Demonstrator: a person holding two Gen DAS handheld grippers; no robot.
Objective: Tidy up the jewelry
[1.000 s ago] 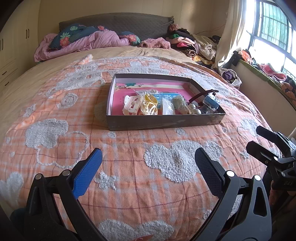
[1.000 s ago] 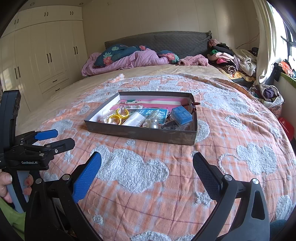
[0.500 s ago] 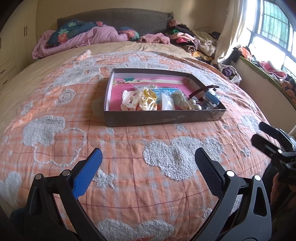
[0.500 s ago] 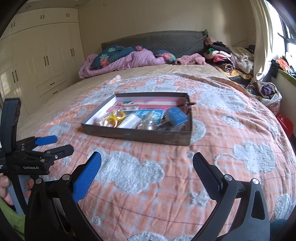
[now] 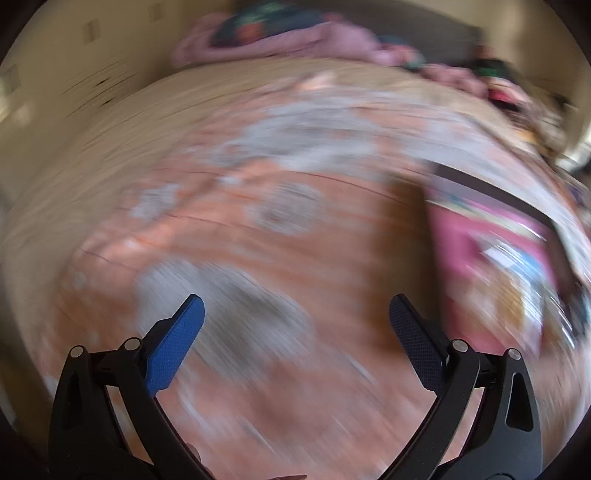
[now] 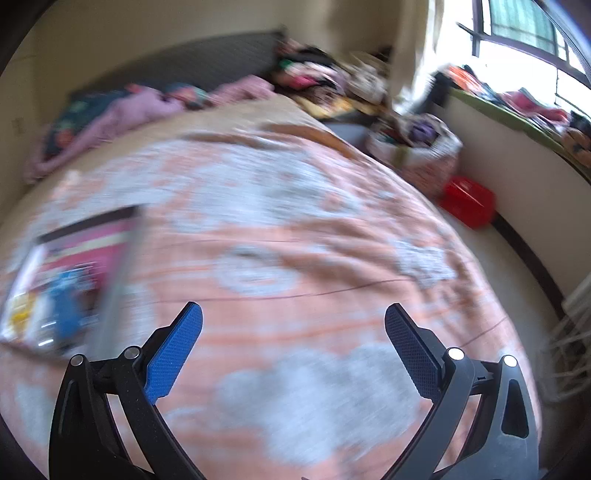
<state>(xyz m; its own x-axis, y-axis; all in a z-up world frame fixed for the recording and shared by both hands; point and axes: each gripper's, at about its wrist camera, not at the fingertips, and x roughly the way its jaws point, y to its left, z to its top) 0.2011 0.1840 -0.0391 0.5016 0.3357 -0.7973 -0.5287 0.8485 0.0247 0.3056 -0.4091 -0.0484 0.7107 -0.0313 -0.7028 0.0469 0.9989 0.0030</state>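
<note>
Both cameras sit low over the bed (image 5: 258,229), each looking forward between its own two fingers. The left view faces the headboard end, with the box (image 5: 491,243) at its right edge. The right view faces the window (image 6: 524,33), with the same box (image 6: 74,258) at its left. Both are badly blurred.

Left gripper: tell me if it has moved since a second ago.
Yes. The left gripper has swung left: the jewelry box, centred ahead of it earlier, now sits at the blurred right edge of its view. Its jaws are open.
</note>
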